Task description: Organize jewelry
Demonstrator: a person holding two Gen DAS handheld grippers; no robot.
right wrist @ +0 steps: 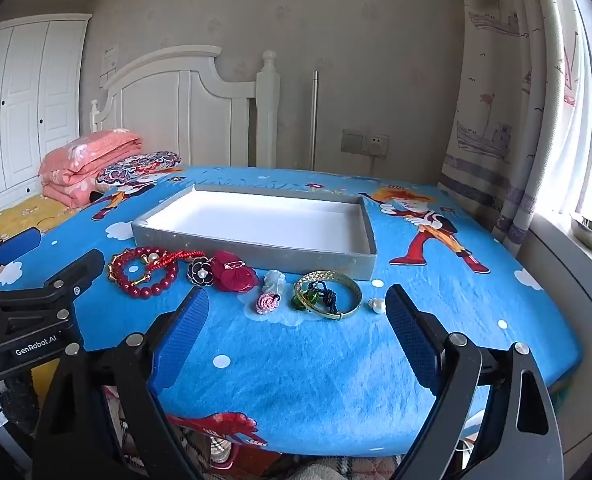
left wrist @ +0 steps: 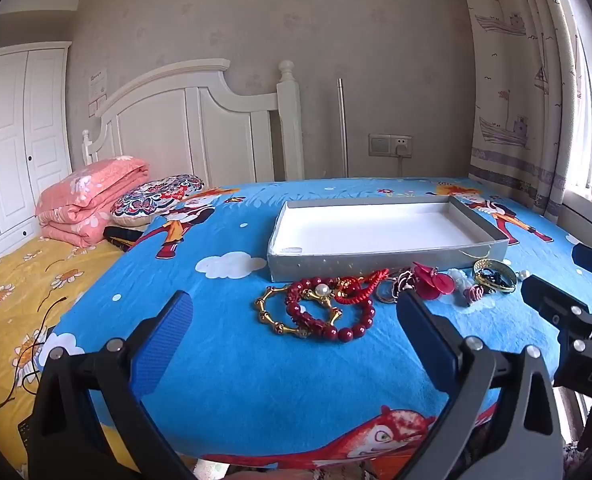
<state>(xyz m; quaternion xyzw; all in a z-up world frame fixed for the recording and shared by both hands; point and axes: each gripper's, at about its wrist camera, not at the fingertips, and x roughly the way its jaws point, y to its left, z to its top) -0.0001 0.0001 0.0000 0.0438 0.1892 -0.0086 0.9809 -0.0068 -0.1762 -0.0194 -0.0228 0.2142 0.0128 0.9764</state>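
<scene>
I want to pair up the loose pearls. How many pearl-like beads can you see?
3. One lone pearl right of the gold bangle, one in the black flower brooch, one among the red bead bracelets. The pile may hide more.

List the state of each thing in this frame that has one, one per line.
Left gripper: open, holding nothing.
Right gripper: open, holding nothing.
Grey box: lidless, nothing inside.
Red bead bracelet: on the blue cloth, outside the box, tangled with the gold link bracelet.
Gold bangle: lying flat, dark cord across it.
Pearl: loose beside the bangle.
Pink quilt: folded.
</scene>
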